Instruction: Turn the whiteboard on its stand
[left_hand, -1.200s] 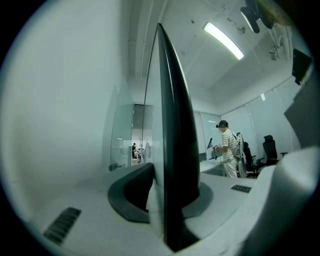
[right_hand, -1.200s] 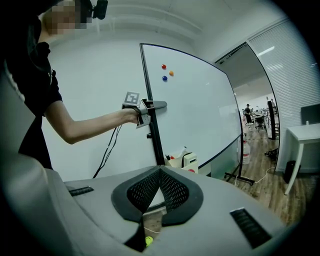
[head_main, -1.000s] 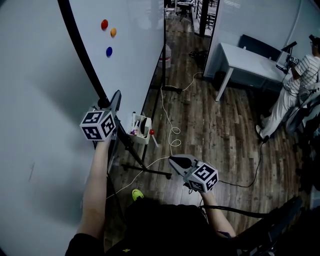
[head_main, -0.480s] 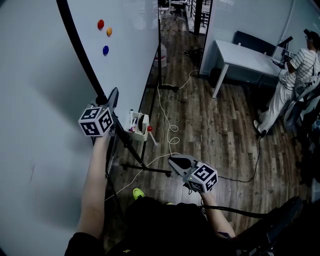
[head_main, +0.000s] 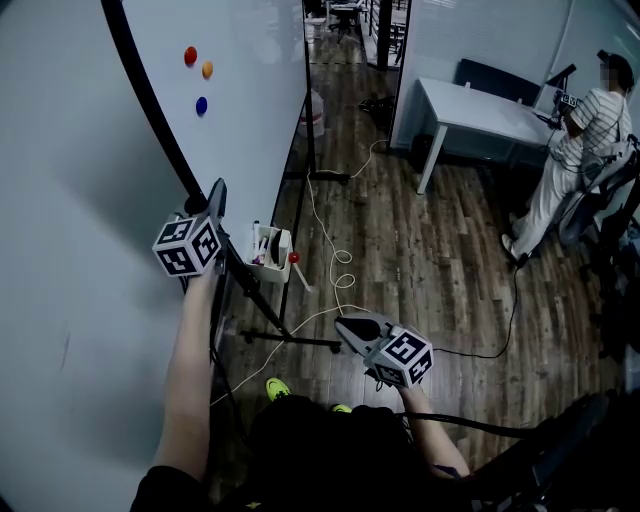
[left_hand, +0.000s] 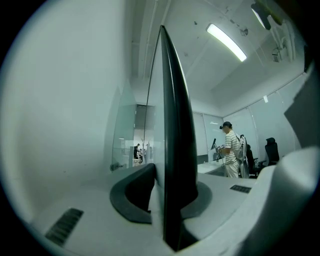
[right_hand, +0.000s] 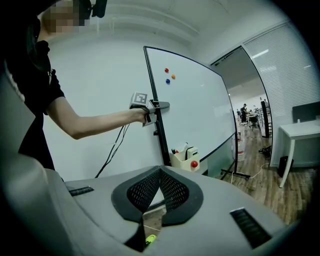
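- While the whiteboard (head_main: 250, 60) stands upright on its stand (head_main: 300, 341), the left tongs (head_main: 214, 192) clamp its black edge (left_hand: 172, 150); they have just been closing narrower on it.
- Right tongs (head_main: 350, 323) hang clear of the whiteboard, below and beside that edge, pinched together on nothing.
- A marker box (head_main: 270, 248) hangs near the whiteboard's lower edge, with three coloured magnets (head_main: 207, 69) on its face.
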